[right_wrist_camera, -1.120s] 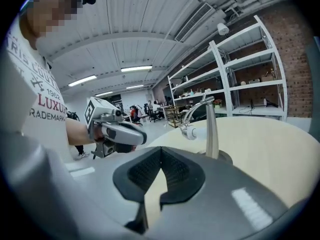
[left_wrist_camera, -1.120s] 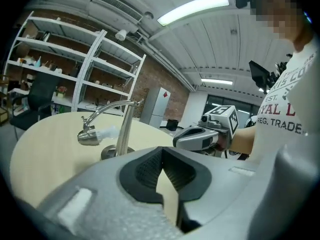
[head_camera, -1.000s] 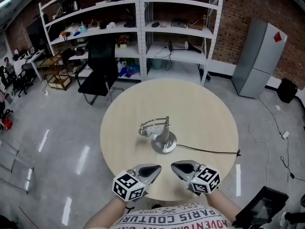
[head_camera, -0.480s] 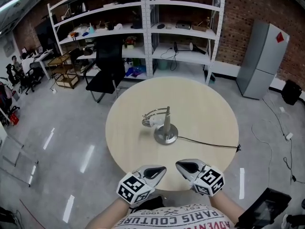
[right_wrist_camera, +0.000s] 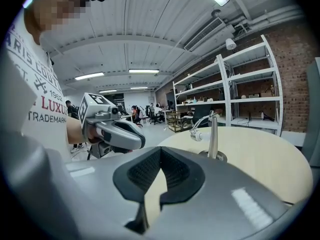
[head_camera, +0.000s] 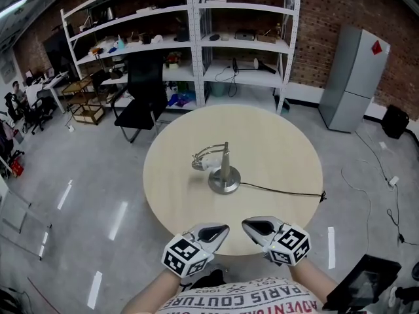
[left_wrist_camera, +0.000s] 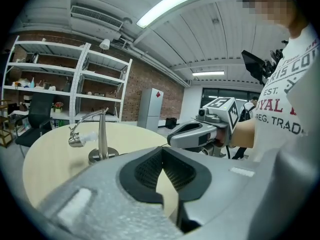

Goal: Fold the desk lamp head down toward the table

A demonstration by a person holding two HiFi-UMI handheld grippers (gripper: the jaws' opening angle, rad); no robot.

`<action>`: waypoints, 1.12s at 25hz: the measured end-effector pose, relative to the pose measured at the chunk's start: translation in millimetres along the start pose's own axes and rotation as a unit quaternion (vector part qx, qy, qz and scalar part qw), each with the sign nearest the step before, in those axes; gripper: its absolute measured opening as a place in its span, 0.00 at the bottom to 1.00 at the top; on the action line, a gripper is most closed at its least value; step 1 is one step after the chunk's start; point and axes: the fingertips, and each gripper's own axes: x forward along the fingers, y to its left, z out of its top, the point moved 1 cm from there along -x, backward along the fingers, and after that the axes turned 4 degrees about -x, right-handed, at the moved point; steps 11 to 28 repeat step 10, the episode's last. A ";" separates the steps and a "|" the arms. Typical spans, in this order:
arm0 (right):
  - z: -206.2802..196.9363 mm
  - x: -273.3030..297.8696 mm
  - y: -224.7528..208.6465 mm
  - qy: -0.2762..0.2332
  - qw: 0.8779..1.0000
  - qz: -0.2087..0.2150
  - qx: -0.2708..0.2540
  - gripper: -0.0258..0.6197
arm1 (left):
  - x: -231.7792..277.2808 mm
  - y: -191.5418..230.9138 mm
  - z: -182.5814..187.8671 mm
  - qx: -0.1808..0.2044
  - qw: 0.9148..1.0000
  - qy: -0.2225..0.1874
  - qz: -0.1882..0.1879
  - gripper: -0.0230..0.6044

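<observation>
Beyond the table's far-left edge, on grey floor: black chair (head_camera: 141, 90), with white shelving (head_camera: 190, 38) behind it along a brick wall.

At the table's (head_camera: 275, 149) near edge, just left of middle: left gripper (head_camera: 224, 228), tips aimed toward the table's centre, marker cube nearest the person. Jaws pressed fully together, nothing between them. Same in the left gripper view: 2 black pads meeting in a closed V, only bare tabletop beyond.

At the table's centre: desk lamp (head_camera: 224, 172), silver, on a round base (head_camera: 224, 184). Stem upright. Thin arm curving off the stem's top toward the table's left side. Lamp head (head_camera: 200, 164) hanging at the arm's end, left of the stem, at about mid-stem height. In the left gripper view, head clear of the tabletop, not touching. Well apart from both grippers.

At the near edge, just right of middle: right gripper (head_camera: 246, 225), tips close to the left gripper's tips but not touching, both angled inward. Jaws closed tight, nothing gripped. Right gripper view: pads together, lamp far beyond them.

From the lamp's base to the table's right edge: thin black cable (head_camera: 281, 190), lying flat and dropping over that edge.

Beyond the far-right edge, against the brick wall: tall grey cabinet (head_camera: 353, 77).
</observation>
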 end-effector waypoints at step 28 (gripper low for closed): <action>-6.4 -10.1 15.7 0.010 1.000 0.008 -0.011 0.04 | -3.3 -10.9 -6.8 -0.011 1.000 -0.001 0.008 0.03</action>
